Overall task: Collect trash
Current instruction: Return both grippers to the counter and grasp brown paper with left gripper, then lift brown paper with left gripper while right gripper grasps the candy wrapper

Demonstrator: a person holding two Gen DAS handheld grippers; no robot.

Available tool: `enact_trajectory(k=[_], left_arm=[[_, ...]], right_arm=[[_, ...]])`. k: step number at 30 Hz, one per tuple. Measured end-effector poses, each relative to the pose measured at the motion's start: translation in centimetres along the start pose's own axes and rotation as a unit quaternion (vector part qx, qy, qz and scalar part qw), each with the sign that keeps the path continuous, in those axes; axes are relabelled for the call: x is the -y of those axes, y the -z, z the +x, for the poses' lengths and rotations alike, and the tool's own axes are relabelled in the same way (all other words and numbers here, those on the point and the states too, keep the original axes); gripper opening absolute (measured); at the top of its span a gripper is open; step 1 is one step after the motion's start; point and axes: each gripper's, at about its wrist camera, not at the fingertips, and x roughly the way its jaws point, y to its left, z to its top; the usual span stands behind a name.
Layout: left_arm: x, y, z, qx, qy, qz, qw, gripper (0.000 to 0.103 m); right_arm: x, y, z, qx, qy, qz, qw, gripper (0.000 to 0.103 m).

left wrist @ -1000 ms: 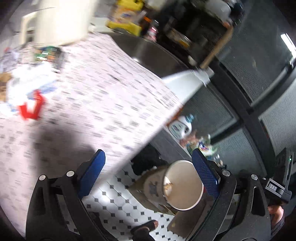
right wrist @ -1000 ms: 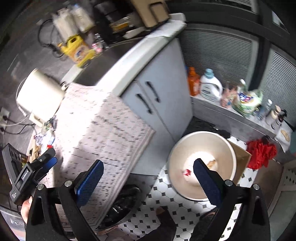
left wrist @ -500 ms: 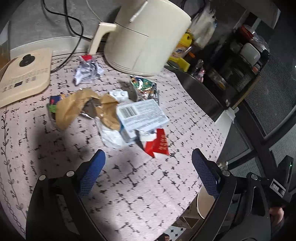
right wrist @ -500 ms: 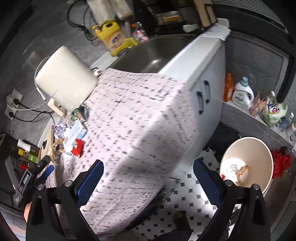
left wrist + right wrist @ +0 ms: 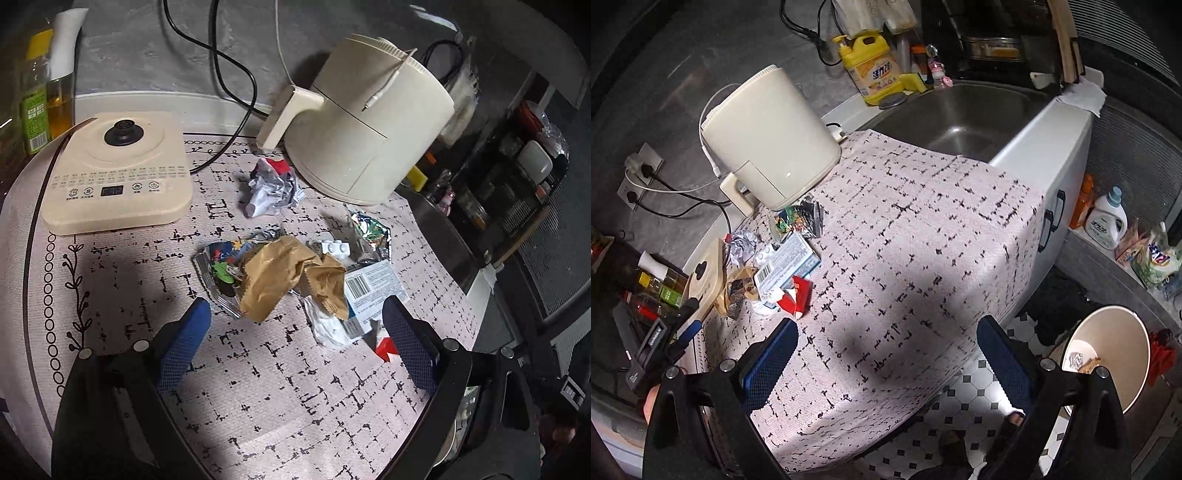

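A trash pile lies on the patterned counter mat (image 5: 288,398): crumpled brown paper (image 5: 291,275), a colourful foil wrapper (image 5: 218,267), a white barcode box (image 5: 373,290), a red scrap (image 5: 386,347), a green foil packet (image 5: 369,230) and a crumpled silver wrapper (image 5: 273,186). My left gripper (image 5: 295,343) is open and empty just in front of the brown paper. My right gripper (image 5: 886,362) is open and empty above the mat's front edge. The pile (image 5: 783,273) shows at its left. A beige trash bin (image 5: 1108,354) with some scraps stands on the floor at right.
A cream air fryer (image 5: 365,136) stands behind the pile. A cream induction cooker (image 5: 114,173) sits at the left, oil bottles (image 5: 37,92) behind it. The sink (image 5: 960,114) and yellow detergent jug (image 5: 875,70) are at the back. Tiled floor (image 5: 964,417) lies below.
My left gripper swung from over the bin to the counter and closed in on the trash pile. My right gripper turned from the bin toward the counter. Both stayed open.
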Motion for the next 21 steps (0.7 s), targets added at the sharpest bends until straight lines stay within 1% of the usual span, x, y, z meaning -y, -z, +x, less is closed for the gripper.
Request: enact_trajectory(k=[5,8,10,12,14,15,16,17,18,19,20,21], left_arm=[[0.1,-0.6,0.8,0.007,-0.025,-0.007,0.9996,0.091],[0.0,-0.9,1.9,0.000,-0.046,-0.013,0.9989,0.086],[0.2,-1.2,2.9,-0.003,-0.050,-0.018,0.9986,0.085],[0.2,-1.2,4.3,-0.018,-0.058,-0.027,0.9978,0.085],[0.5,-1.1,5.4,-0.027,-0.066,-0.022,0.9972,0.083],[0.7,-1.1,5.9,-0.033,-0.075,-0.016,0.9965,0.077],[1.1,-1.2,6.4,-0.039,-0.087,-0.011,0.9954,0.065],[1.4,-1.4,6.6,-0.044,-0.091,-0.013,0.9948,0.055],[1.6,-1.5,6.7,-0.050,-0.080,-0.021,0.9953,0.027],[1.7,-1.7,6.7,-0.054,-0.070,-0.030,0.9957,0.021],[2.0,-1.7,6.4,-0.050,-0.069,-0.031,0.9959,0.021],[2.7,-1.8,5.9,-0.044,-0.075,-0.021,0.9960,0.020]], right_arm=[[0.8,-1.8,1.5,-0.010,-0.012,0.000,1.000,0.095],[0.9,-3.7,3.4,-0.019,-0.029,-0.009,0.999,0.095],[0.8,-5.2,4.6,-0.021,-0.048,-0.023,0.998,0.095],[0.8,-6.6,5.6,-0.028,-0.057,-0.023,0.998,0.095],[0.6,-8.3,6.6,-0.024,-0.076,-0.029,0.996,0.095],[0.6,-8.9,7.0,-0.022,-0.080,-0.033,0.996,0.095],[0.6,-9.5,7.5,-0.023,-0.086,-0.032,0.996,0.095],[0.7,-10.0,8.0,-0.028,-0.095,-0.028,0.995,0.095],[0.7,-10.5,8.6,-0.034,-0.106,-0.029,0.993,0.095],[0.4,-10.9,9.2,-0.036,-0.115,-0.036,0.992,0.095],[0.1,-11.2,9.7,-0.039,-0.122,-0.046,0.991,0.095],[-0.4,-11.5,10.4,-0.046,-0.132,-0.056,0.989,0.095]])
